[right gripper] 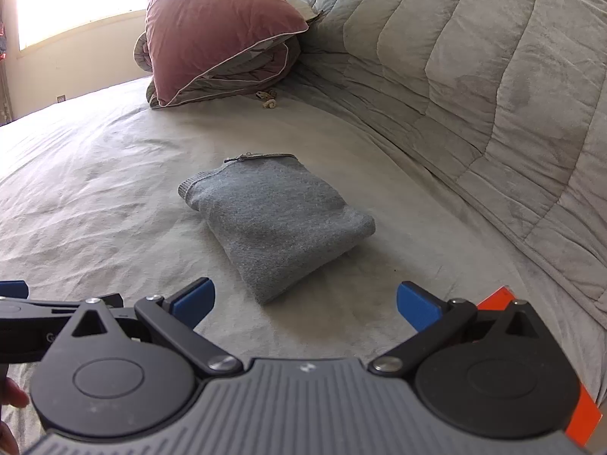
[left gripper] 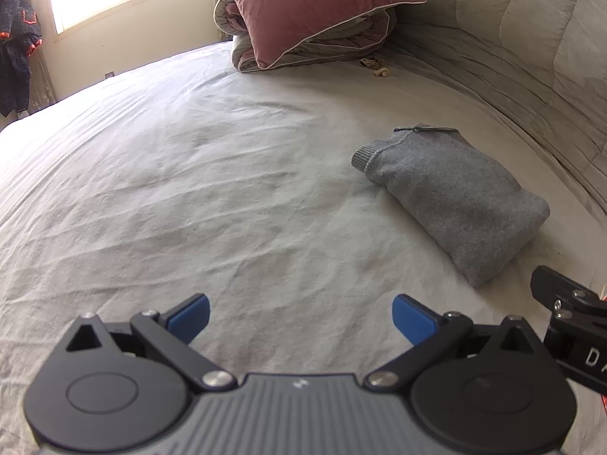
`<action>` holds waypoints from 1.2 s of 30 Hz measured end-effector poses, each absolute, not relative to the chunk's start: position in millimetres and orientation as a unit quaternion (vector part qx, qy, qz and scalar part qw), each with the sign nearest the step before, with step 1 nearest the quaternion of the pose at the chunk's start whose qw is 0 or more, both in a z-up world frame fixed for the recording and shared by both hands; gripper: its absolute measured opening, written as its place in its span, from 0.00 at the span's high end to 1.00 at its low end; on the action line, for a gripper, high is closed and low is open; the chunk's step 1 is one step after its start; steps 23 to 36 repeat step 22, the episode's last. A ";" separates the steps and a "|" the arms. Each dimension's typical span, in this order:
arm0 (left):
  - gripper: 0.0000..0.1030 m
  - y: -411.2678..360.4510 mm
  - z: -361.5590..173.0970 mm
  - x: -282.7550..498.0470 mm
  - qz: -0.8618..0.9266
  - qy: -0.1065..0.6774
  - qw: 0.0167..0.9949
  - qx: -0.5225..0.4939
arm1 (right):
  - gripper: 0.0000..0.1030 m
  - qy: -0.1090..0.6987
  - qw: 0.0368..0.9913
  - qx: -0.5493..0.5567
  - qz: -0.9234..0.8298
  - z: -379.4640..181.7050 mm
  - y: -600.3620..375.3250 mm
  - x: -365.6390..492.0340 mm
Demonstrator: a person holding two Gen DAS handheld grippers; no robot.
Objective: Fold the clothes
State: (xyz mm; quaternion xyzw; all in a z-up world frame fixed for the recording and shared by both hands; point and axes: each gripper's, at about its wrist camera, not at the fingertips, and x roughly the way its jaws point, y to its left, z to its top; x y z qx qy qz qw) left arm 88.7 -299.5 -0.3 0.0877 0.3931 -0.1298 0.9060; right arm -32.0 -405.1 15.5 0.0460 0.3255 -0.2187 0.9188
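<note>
1. Both tools hang above the bed sheet [left gripper: 189, 189], and the left gripper [left gripper: 301, 316] has its blue fingers [left gripper: 189, 318] spread wide, nothing between them.
2. The right gripper [right gripper: 305, 305] is the same: fingers apart, empty, pointed straight at the garment.
3. There it is: a grey sweater [right gripper: 273, 223], already folded into a thick, compact bundle, lying flat on the sheet, ahead of the right gripper and off to the left gripper's right side.
4. Ribbed cuff or hem [right gripper: 187, 187] pokes out at its far left corner; a zip edge runs along the back.
5. It looks soft, light and limp, so the layers would likely slide apart if pinched at one corner.
6. Best hold, I'd judge: both near corners of the rounded fold, through all layers.
7. A pink pillow [right gripper: 212, 26] on a rolled quilt sits well behind it.
</note>
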 end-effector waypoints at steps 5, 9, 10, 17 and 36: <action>0.00 -301.7 -0.6 88.7 -0.130 0.391 0.906 0.092 | 0.00 0.326 0.917 0.048 -0.223 15.7 -408.0 -32.9; 0.00 -303.4 0.0 88.3 -0.132 0.392 0.906 0.091 | 0.00 0.326 0.917 0.050 -0.225 15.8 -409.0 -33.8; 0.01 -303.9 0.2 88.3 -0.133 0.392 0.906 0.092 | 0.00 0.327 0.917 0.050 -0.225 15.9 -408.8 -33.8; 0.01 -305.3 2.1 87.0 -0.134 0.390 0.906 0.092 | 0.00 0.328 0.917 0.048 -0.222 16.5 -408.4 -32.2; 0.01 -304.6 2.6 85.8 -0.138 0.387 0.907 0.095 | 0.00 0.328 0.917 0.048 -0.223 15.6 -408.6 -32.5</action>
